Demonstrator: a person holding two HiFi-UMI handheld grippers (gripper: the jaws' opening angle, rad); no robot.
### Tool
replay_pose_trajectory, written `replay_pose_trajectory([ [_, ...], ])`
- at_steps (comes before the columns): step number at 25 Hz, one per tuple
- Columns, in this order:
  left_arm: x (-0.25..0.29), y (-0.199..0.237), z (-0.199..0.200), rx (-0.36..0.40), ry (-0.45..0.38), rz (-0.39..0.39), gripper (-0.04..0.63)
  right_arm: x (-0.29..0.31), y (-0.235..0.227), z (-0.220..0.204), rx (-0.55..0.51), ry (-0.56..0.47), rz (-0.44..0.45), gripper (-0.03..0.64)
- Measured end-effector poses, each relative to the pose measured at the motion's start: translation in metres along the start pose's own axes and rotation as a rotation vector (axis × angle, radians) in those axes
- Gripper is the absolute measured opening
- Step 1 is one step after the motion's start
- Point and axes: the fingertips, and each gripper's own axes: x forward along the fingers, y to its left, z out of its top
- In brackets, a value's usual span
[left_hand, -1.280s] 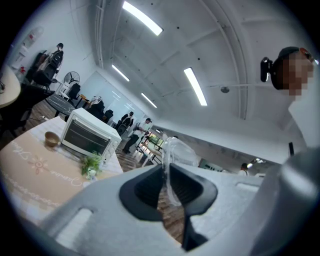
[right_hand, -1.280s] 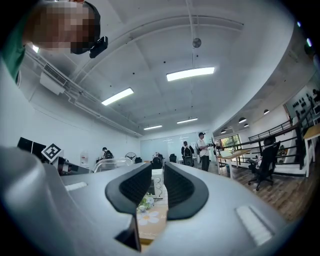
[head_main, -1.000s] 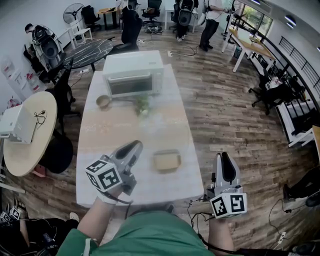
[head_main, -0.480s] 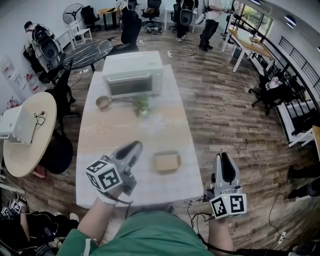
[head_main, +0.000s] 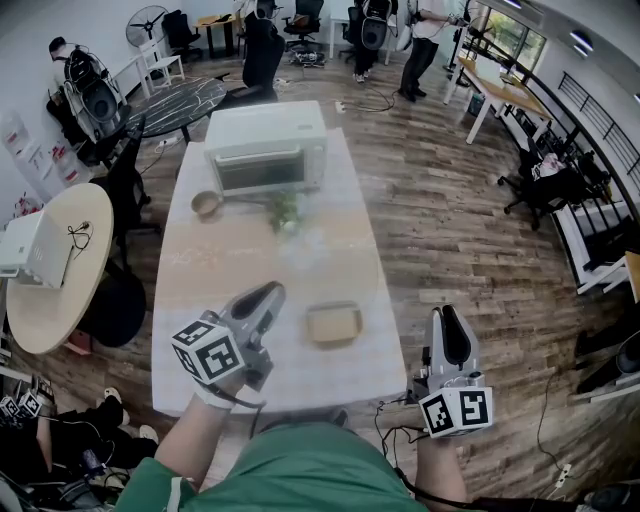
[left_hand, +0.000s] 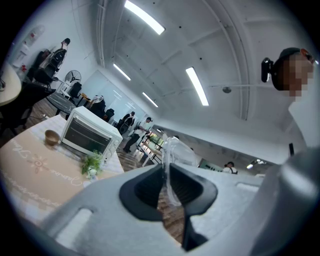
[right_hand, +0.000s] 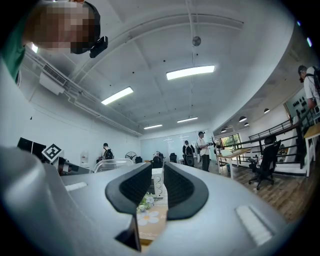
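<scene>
My left gripper (head_main: 266, 293) hangs over the near part of the white-clothed table (head_main: 190, 300). In the left gripper view my left gripper (left_hand: 166, 168) is shut on a thin piece of clear plastic (left_hand: 175, 152) that sticks out past its tips. A tan square tray (head_main: 333, 323) lies just right of it on the table. My right gripper (head_main: 445, 320) is off the table's right edge, over the wood floor. In the right gripper view my right gripper (right_hand: 157, 172) shows a narrow gap between the pads, with nothing in it.
A white toaster oven (head_main: 265, 148) stands at the far end of the table, with a small brown bowl (head_main: 207, 204) and a little plant (head_main: 284, 212) in front of it. A round table (head_main: 55, 290) is at the left. People and office chairs fill the far room.
Both grippers stay where they were. Only people in the background have moved.
</scene>
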Motion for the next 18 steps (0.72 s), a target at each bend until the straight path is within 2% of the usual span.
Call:
replay_pose_trajectory([
  [18,0.0066,0.0089,0.0001,-0.008,0.011,-0.004,0.041,0.0089,-0.0002,-0.0043,-0.001,0.008,-0.003,0.077],
])
